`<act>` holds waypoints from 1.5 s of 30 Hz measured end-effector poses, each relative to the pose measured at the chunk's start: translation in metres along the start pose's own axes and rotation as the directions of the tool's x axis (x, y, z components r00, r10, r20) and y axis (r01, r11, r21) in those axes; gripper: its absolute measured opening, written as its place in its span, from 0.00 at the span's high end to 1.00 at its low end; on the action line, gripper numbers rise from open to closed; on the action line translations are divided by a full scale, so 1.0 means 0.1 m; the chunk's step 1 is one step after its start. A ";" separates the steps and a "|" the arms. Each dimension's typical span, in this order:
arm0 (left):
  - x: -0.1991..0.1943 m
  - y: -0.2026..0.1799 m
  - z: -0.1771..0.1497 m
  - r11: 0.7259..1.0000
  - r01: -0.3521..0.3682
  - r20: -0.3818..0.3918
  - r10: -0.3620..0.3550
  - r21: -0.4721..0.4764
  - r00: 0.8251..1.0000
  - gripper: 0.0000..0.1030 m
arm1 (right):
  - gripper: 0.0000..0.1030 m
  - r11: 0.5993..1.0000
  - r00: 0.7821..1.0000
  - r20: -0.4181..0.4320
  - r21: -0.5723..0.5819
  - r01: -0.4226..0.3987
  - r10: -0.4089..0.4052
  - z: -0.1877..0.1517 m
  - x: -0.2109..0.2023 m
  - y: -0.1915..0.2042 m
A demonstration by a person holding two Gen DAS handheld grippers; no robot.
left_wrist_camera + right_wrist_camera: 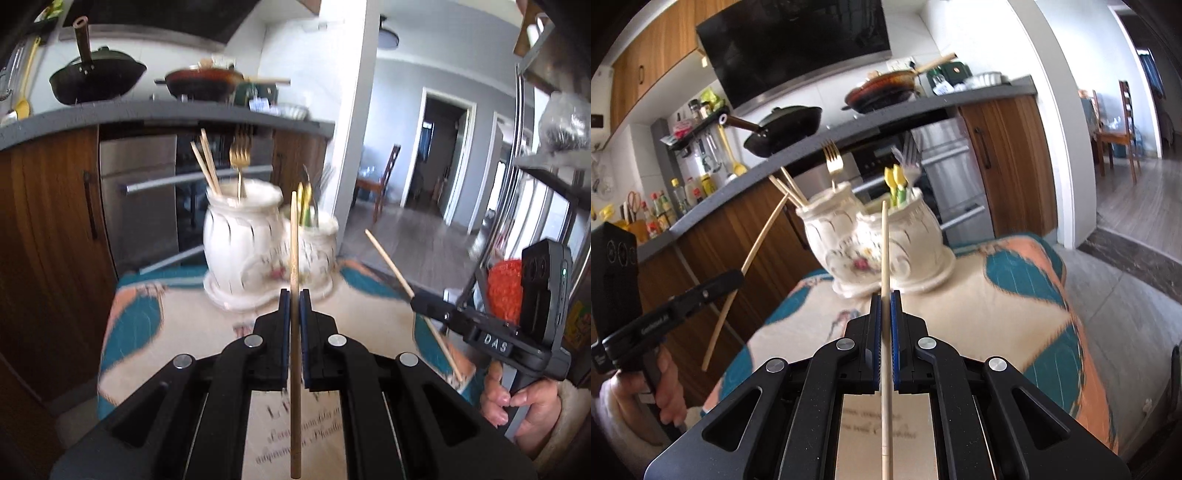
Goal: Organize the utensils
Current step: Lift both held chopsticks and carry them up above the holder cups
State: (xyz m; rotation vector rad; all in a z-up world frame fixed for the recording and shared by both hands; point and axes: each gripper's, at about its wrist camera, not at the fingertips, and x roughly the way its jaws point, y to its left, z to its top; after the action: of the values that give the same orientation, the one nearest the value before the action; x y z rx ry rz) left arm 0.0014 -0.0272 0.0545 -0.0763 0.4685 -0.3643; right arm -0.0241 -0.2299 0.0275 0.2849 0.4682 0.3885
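Left gripper [294,295], seen from its own camera, is clamped on a wooden chopstick [294,258] that stands upright between the blue pads [284,332], its tip in front of a white double-pot ceramic holder [240,236] on the patterned tablecloth [136,325]. The holder's left pot carries wooden chopsticks and a gold fork [240,155]; the right pot carries yellow and green handles. At the right edge, the right gripper [419,304], held by a hand [517,402], pinches a second chopstick [391,266] tilted to the left. From the right wrist camera, the right gripper [885,295] is clenched on its chopstick [884,251], upright before the holder [908,240]. At left, the left gripper [737,278] grips a slanted chopstick [757,247] just beside the holder's left pot.
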 end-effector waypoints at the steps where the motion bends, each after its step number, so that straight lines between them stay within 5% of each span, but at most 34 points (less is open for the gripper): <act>1: -0.02 0.01 0.06 1.000 0.002 0.018 -0.001 -0.006 1.000 0.95 | 0.95 1.000 1.000 0.009 -0.007 -0.006 0.006 0.07 0.04 0.02; 7: 0.18 0.26 0.53 0.998 0.042 0.148 -0.035 -0.046 0.988 0.95 | 0.95 0.999 0.993 0.115 -0.037 -0.035 0.039 0.56 0.25 0.06; 13: 0.43 0.33 1.01 0.991 0.120 0.305 -0.095 -0.062 0.948 0.95 | 0.95 0.993 0.970 0.215 0.018 -0.117 0.111 1.06 0.58 -0.04; 18: 0.83 0.35 1.18 0.997 0.069 0.313 -0.055 -0.035 0.948 0.95 | 0.95 0.994 0.966 0.238 0.014 -0.107 0.101 1.26 0.92 -0.06; 24: 1.09 0.42 1.25 0.995 0.093 0.316 -0.080 -0.025 0.945 0.95 | 0.95 0.997 0.969 0.236 -0.022 -0.076 0.079 1.32 1.26 -0.04; 28: 1.06 0.36 1.17 0.999 0.048 0.372 -0.052 0.021 0.927 0.95 | 0.95 0.997 0.970 0.231 -0.035 -0.066 0.072 1.29 1.39 -0.05; 36: 0.98 0.17 0.96 0.987 -0.136 0.528 0.069 0.089 0.847 0.95 | 0.95 0.997 0.972 0.225 -0.060 -0.051 0.063 1.24 1.51 -0.01; 45: 1.13 0.21 0.81 0.978 -0.197 0.526 0.130 0.073 0.841 0.95 | 0.95 0.992 0.965 0.263 -0.125 0.029 0.005 1.16 1.61 0.08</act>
State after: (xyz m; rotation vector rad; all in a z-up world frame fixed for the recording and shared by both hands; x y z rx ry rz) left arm 0.1383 -0.0491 0.0751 -0.0101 -0.0882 -0.1893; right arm 0.1623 -0.1750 0.0686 0.2050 0.1832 0.3613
